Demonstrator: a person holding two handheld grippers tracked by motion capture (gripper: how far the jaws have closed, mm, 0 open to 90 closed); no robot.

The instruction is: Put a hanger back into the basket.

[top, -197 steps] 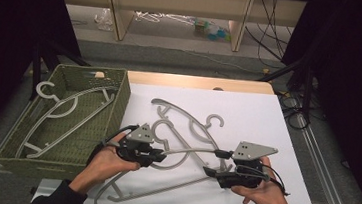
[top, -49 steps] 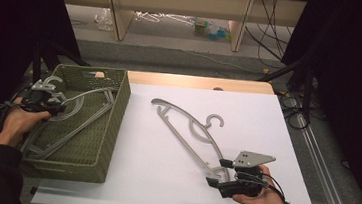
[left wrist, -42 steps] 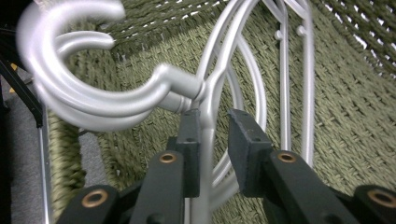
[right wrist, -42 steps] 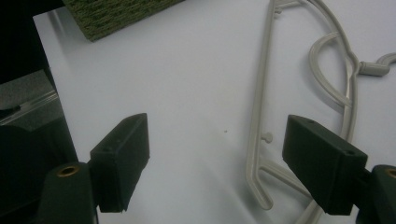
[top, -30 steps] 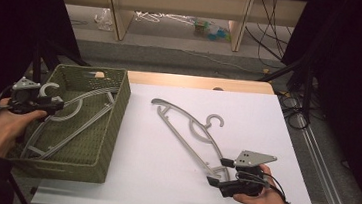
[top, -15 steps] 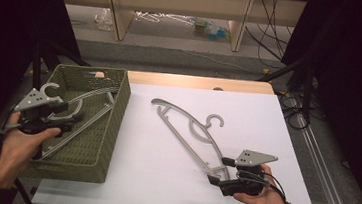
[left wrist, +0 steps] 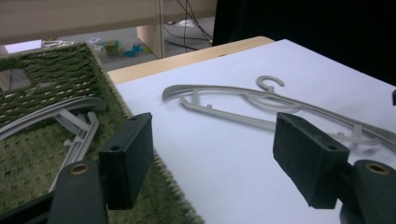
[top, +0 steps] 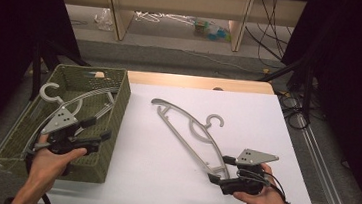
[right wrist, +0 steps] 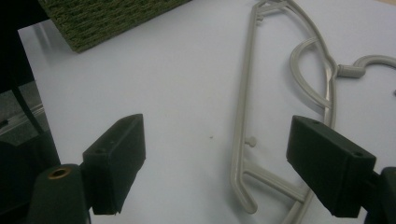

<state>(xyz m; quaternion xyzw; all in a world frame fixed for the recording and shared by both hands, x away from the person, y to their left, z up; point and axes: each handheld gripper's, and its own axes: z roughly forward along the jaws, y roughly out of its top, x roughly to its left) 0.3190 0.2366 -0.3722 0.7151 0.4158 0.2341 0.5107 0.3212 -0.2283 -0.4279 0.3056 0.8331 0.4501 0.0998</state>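
With both jaws spread empty, I guide my right hand-held gripper [top: 218,172] squarely onto the hanger [top: 186,130]'s near end, left hand-held gripper [top: 97,129] waiting over the basket [top: 118,101].

L hand-held gripper [top: 96,137] is hovering over the green basket [top: 112,125] w/ a grey hanger inside [top: 76,103], while R hand-held gripper [top: 223,179] is sitting at the near end of another grey hanger [top: 186,131] lying on the white counter [top: 262,120].
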